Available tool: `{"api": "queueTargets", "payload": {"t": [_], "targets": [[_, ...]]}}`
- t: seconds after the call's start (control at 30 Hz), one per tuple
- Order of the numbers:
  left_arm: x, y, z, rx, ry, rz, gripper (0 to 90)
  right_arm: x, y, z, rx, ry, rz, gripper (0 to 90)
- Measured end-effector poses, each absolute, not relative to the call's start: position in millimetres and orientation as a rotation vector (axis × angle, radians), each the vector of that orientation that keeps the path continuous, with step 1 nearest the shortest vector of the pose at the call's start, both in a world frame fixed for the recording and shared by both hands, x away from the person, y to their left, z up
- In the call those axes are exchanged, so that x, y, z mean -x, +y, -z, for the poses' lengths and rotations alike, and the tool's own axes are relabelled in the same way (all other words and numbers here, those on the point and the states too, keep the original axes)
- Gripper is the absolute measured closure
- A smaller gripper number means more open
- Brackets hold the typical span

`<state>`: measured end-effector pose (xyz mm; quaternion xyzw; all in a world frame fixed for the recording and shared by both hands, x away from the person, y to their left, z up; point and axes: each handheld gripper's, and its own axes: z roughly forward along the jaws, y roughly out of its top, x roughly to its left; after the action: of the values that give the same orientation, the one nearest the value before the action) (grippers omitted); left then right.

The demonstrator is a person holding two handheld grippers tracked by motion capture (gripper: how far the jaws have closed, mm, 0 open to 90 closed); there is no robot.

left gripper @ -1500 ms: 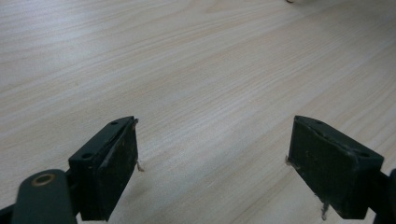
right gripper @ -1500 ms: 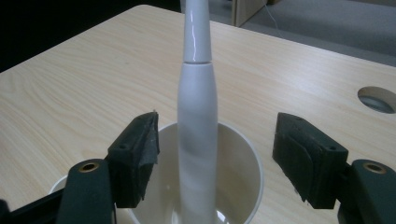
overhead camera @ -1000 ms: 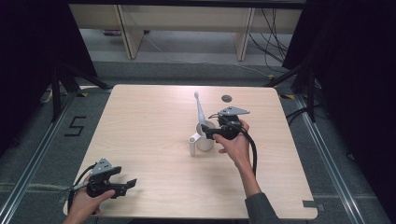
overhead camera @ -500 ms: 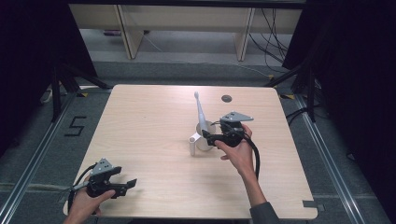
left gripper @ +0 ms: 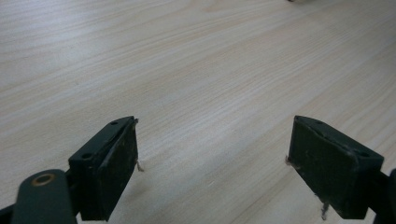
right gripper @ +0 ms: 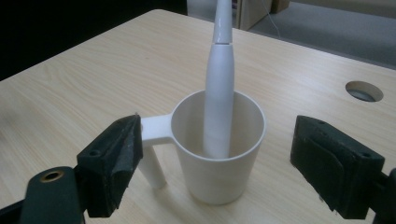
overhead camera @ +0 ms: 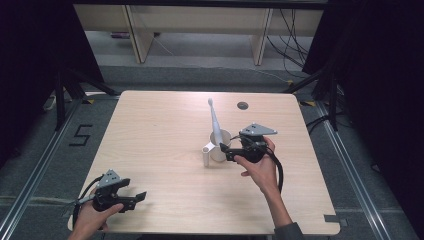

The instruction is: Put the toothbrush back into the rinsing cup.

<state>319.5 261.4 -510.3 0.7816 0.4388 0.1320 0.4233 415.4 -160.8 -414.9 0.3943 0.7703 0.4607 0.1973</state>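
Note:
A white cup (overhead camera: 218,146) with a side handle stands near the middle of the wooden table (overhead camera: 160,130). A white electric toothbrush (overhead camera: 215,120) stands in it, leaning a little to the left. My right gripper (overhead camera: 226,151) sits just right of the cup, open, its jaws having just been opening. In the right gripper view the cup (right gripper: 219,158) and toothbrush (right gripper: 219,93) stand just ahead of the wide jaws of the right gripper (right gripper: 215,168), with neither pad pressing on them. My left gripper (overhead camera: 138,199) rests open at the near left corner; the left gripper (left gripper: 212,168) has bare wood between its jaws.
A round cable hole (overhead camera: 242,105) lies in the tabletop behind the cup. Black stands flank the table on both sides. Shelf legs and cables sit on the floor beyond the far edge.
The right gripper has drawn back from the cup toward the near right, its jaws spreading wider. Cup and toothbrush stay where they were. The left gripper has not moved.

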Motion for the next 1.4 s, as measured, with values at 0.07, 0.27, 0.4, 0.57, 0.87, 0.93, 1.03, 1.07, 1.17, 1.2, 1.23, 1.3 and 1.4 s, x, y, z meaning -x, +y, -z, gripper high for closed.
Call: {"api": "queueTargets", "payload": {"t": [0.07, 0.27, 0.4, 0.57, 0.87, 0.93, 1.03, 1.07, 1.17, 1.2, 1.23, 1.3, 1.4], "targets": [[-319.6, 263.3, 509.3, -1.985, 1.083, -0.333, 15.3, -413.3, -162.7, 414.8, -1.097, 2.156, -1.291, 18.0], [-319.4, 263.5, 509.2, -1.991, 1.080, -0.336, 15.3, -404.7, -168.8, 415.8, -1.094, 2.159, -1.269, 17.7], [-319.6, 263.6, 509.2, -1.993, 1.080, -0.331, 15.3, -398.9, -173.7, 415.9, -1.101, 2.177, -1.267, 17.7], [-319.6, 263.6, 509.3, -1.988, 1.080, -0.332, 15.3, -390.9, -177.4, 415.1, -1.128, 2.179, -1.268, 17.7], [-319.2, 261.3, 509.8, -1.951, 1.096, -0.331, 15.3, -380.9, -186.1, 418.5, -1.097, 2.203, -1.262, 16.7], [-319.5, 264.0, 508.6, -1.994, 1.076, -0.333, 15.3, -378.9, -188.3, 419.7, -1.092, 2.201, -1.265, 16.6], [-319.5, 264.1, 508.8, -1.995, 1.078, -0.335, 15.3, -376.5, -192.0, 420.7, -1.066, 2.213, -1.264, 16.3], [-319.1, 261.6, 509.8, -1.956, 1.094, -0.331, 15.3, -373.8, -192.5, 420.6, -1.096, 2.214, -1.267, 16.4], [-319.2, 261.3, 509.9, -1.952, 1.097, -0.331, 15.3, -371.3, -197.0, 421.5, -1.064, 2.214, -1.255, 16.3], [-319.4, 262.8, 509.4, -1.977, 1.087, -0.336, 15.3, -369.7, -197.6, 422.3, -1.074, 2.214, -1.258, 16.3], [-319.5, 264.0, 508.9, -1.994, 1.078, -0.334, 15.3, -368.6, -198.9, 422.5, -1.066, 2.212, -1.254, 16.3], [-319.4, 263.9, 508.6, -1.994, 1.076, -0.334, 15.3, -365.4, -200.2, 423.5, -1.081, 2.220, -1.258, 16.3], [-319.3, 264.0, 508.5, -1.996, 1.077, -0.336, 15.3, -362.5, -202.5, 425.5, -1.063, 2.226, -1.246, 16.4]]}}
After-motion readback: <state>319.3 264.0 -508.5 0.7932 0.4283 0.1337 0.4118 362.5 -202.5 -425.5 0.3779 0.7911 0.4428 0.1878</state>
